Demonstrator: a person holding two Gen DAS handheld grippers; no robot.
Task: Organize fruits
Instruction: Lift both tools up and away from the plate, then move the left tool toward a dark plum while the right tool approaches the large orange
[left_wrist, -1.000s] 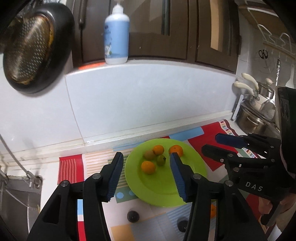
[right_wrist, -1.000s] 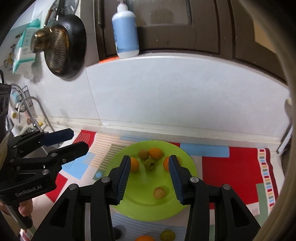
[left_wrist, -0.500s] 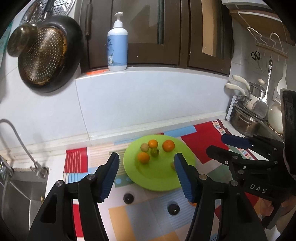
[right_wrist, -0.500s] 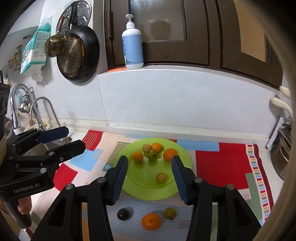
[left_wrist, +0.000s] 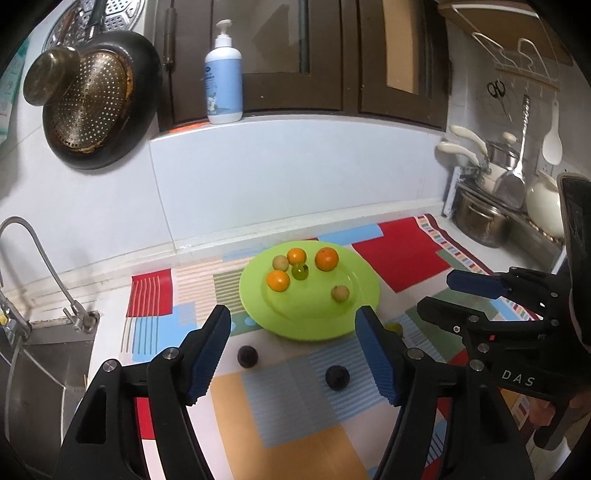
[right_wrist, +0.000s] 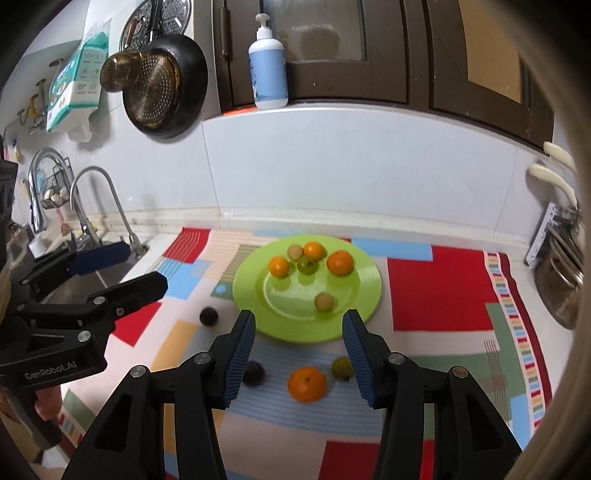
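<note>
A green plate (left_wrist: 255, 295) (right_wrist: 251, 291) on the patterned mat holds three oranges (left_wrist: 326, 259), a green fruit (left_wrist: 300, 271) and two tan fruits (left_wrist: 340, 293). In front of it on the mat lie two dark fruits (left_wrist: 247, 356) (right_wrist: 253, 373), an orange (right_wrist: 307, 384) and a green fruit (right_wrist: 341, 368). My left gripper (left_wrist: 293, 317) (right_wrist: 144, 266) hovers before the plate, its jaws opening with nothing between them. At the plate's near rim my right gripper (right_wrist: 298, 319) (left_wrist: 439, 293) stands open and holds nothing.
A sink (left_wrist: 44, 354) with a tap (right_wrist: 96, 206) lies to the left. Pots (left_wrist: 480, 221) and hanging utensils crowd the right end. A pan (right_wrist: 166, 92) hangs on the tiled wall, and a pump bottle (left_wrist: 223, 85) stands on the ledge.
Both grippers have drawn back from the plate, so it looks smaller and the loose fruits on the mat have come into view. The left jaws stand wider apart.
</note>
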